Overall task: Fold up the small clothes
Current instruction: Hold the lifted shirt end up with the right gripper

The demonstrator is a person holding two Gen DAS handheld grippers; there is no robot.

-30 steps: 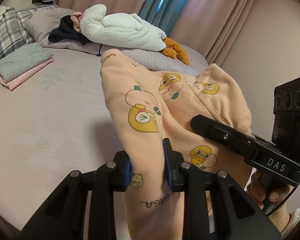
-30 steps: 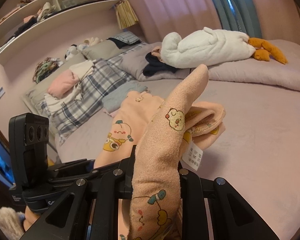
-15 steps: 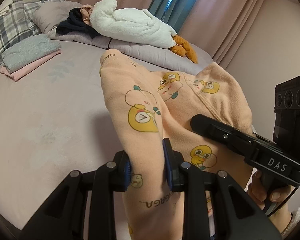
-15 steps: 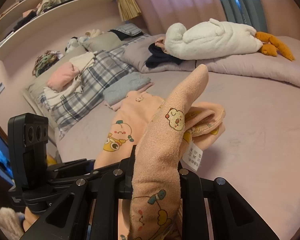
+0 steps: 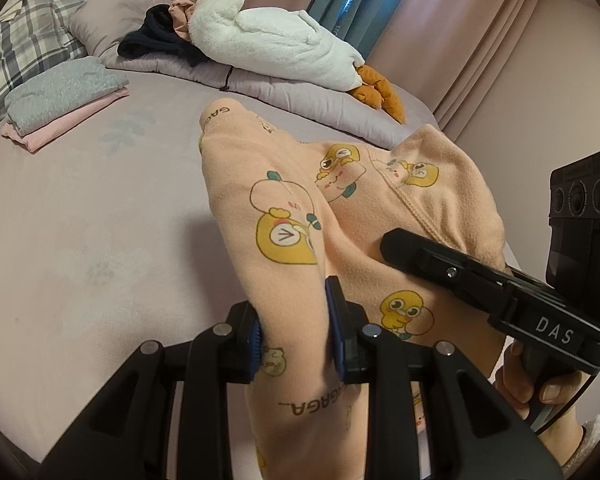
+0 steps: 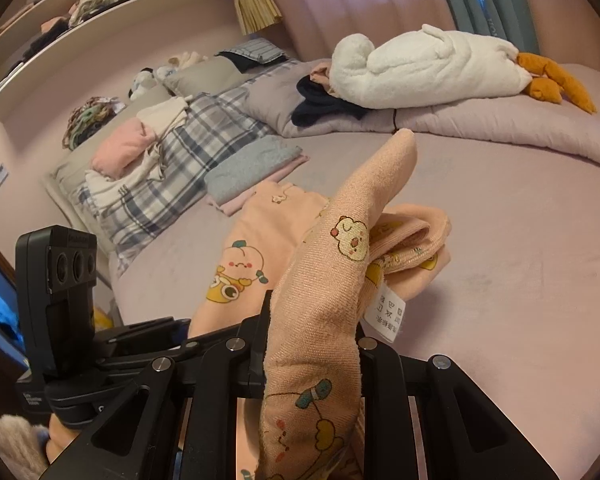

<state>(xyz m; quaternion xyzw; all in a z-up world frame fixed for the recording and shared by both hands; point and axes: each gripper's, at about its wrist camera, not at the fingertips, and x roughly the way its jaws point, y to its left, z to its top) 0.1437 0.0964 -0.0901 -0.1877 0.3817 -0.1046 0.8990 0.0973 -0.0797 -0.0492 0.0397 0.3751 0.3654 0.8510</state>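
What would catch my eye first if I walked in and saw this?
A peach garment printed with cartoon chicks fills the foreground, pinched at two spots by the left gripper and the right gripper above a pale pink bed. At the far side of the bed lies a big white plush goose with orange feet. A folded grey and pink pile sits beside a plaid blanket.
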